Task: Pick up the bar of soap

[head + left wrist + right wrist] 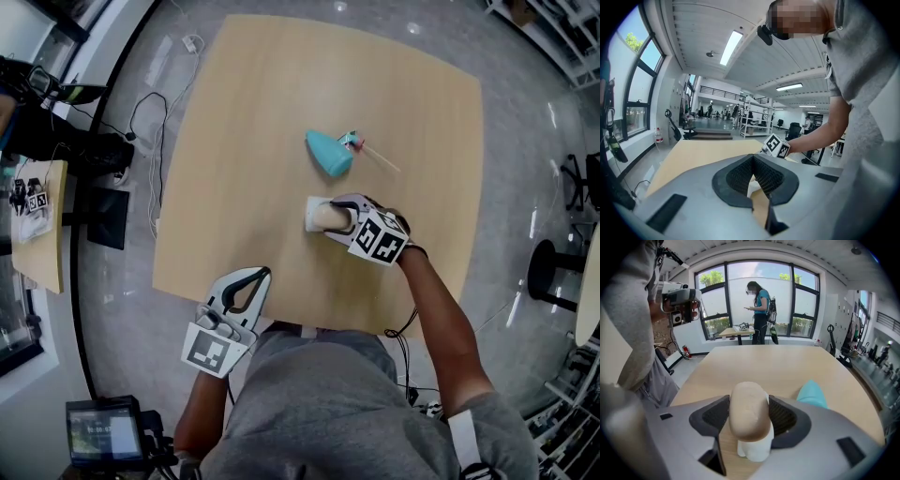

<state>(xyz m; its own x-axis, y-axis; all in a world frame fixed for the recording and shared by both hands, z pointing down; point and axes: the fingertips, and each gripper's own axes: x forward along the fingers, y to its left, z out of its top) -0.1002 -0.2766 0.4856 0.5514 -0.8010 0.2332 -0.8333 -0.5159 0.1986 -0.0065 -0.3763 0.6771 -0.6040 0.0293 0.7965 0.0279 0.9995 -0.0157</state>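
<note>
Tan bar of soap point(749, 411) sits on a white holder point(754, 446) on the light wooden counter point(262, 112), a little to the right of the counter's middle in the head view. The right tongs point(749, 401) reach in from the person's side, their jaws spread wide with the soap standing between them. The dark ribbed pads point(783, 417) flank the bar closely on both sides, and the bar rests on its holder. A teal, cone-shaped object point(328, 153) lies on the counter just beyond the soap, with a small pink-and-teal item on a thin pale stick point(356, 142) touching its far side. The left tongs point(255, 274) hang at the counter's near edge, well apart from the soap, jaws closed tip to tip on nothing. Behind the counter, a person point(759, 310) stands by a small table point(740, 331) at the tall windows.
</note>
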